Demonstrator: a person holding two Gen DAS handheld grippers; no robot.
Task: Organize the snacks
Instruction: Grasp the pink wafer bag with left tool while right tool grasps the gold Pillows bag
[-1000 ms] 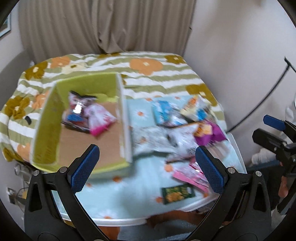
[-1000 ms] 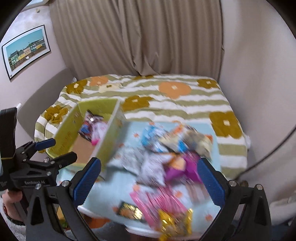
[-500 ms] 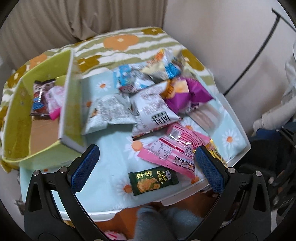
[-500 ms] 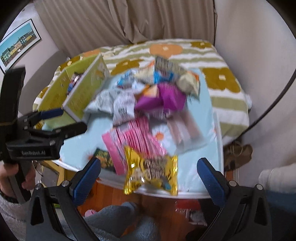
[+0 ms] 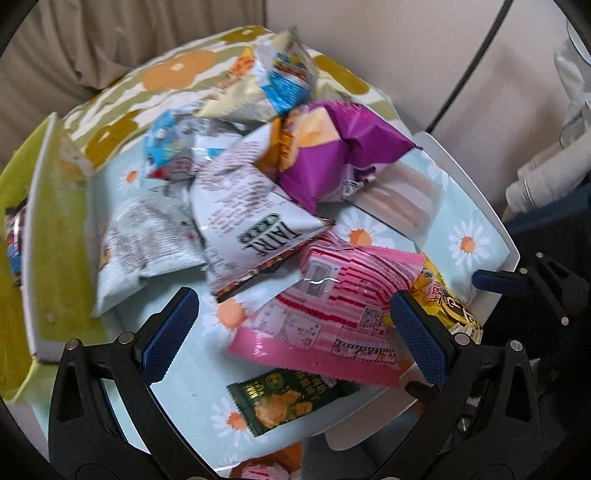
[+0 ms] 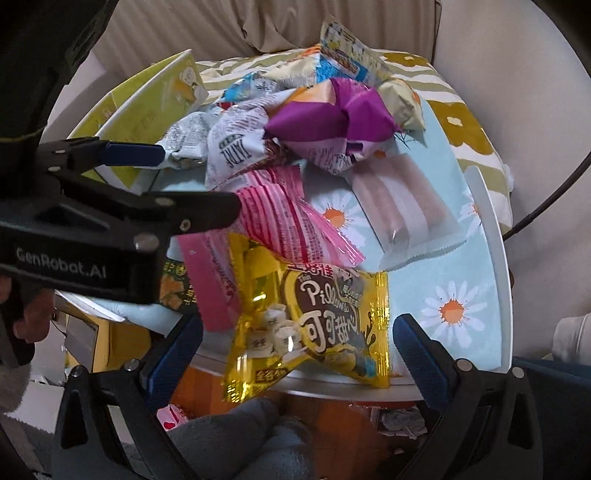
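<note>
a heap of snack packets lies on a small table [image 5: 491,236] covered with a pale blue daisy cloth. nearest the front edge are a pink striped packet [image 5: 332,317], a dark green cracker packet [image 5: 284,398] just below it, and a yellow packet [image 6: 314,317] that overhangs the table rim. behind them sit a white packet with dark lettering [image 5: 251,229], a purple packet [image 5: 332,155], a clear-wrapped pale pink bar pack [image 6: 402,206], and a blue and cream bag [image 5: 284,77] at the back. a lime green box [image 5: 48,258] stands at the table's left, touching the grey-white packet [image 5: 147,243] beside it.

the left gripper [image 5: 291,332] hangs over the pink packet with its blue pads spread wide, holding nothing. the right gripper [image 6: 299,347] is likewise wide apart, straddling the yellow packet without touching it.

beyond the table is a bed with a green striped, flower-print cover [image 6: 461,122], beige curtains [image 6: 258,26] and a plain wall.

only the right view shows the yellow packet's whole face, the orange floor under the table and the left gripper from the side; only the left view shows the inside of the green box, though its contents are blurred.
</note>
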